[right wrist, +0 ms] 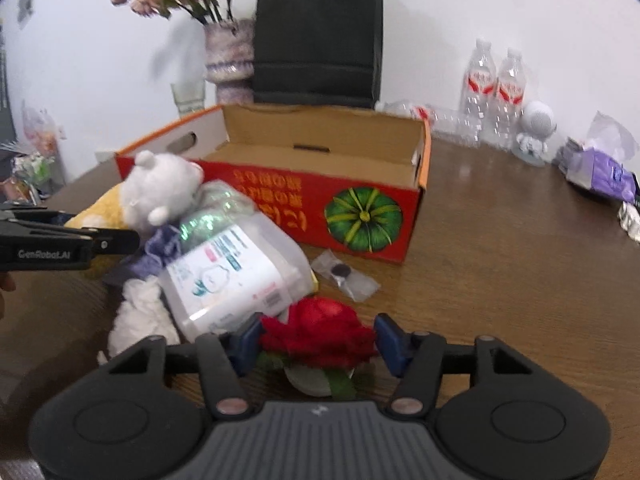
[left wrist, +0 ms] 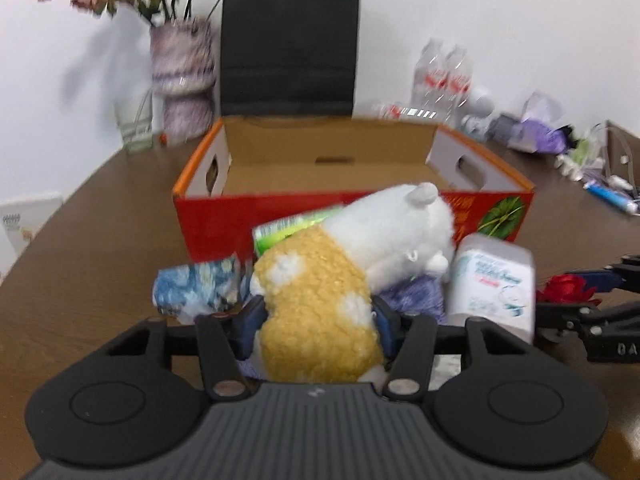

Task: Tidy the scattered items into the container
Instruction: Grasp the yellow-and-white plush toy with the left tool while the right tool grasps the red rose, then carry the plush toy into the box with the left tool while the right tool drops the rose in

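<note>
An open red cardboard box (left wrist: pixel 224 216) (right wrist: pixel 280 192) stands on the brown table, empty inside. In front of it lies a pile: a white and yellow plush toy (left wrist: pixel 340 264) (right wrist: pixel 160 188), a white wipes pack (left wrist: pixel 496 280) (right wrist: pixel 236 276), a green pack (left wrist: pixel 292 228), a blue patterned pack (left wrist: pixel 196 288) and a purple cloth (left wrist: pixel 416 296). My left gripper (left wrist: pixel 318 316) is shut on the plush toy's yellow body. A red artificial rose (right wrist: pixel 320 332) (left wrist: pixel 564 288) lies between the fingers of my right gripper (right wrist: pixel 318 340); the jaws stand around it, apart from the petals on the right.
A small clear bag with a dark disc (right wrist: pixel 344 274) lies by the box's front. Behind the box stand a black paper bag (left wrist: pixel 288 44), a vase of dried flowers (left wrist: pixel 182 80), a glass (left wrist: pixel 134 126), water bottles (right wrist: pixel 494 92) and an astronaut figure (right wrist: pixel 534 132). Purple tissue packs (right wrist: pixel 600 168) lie far right.
</note>
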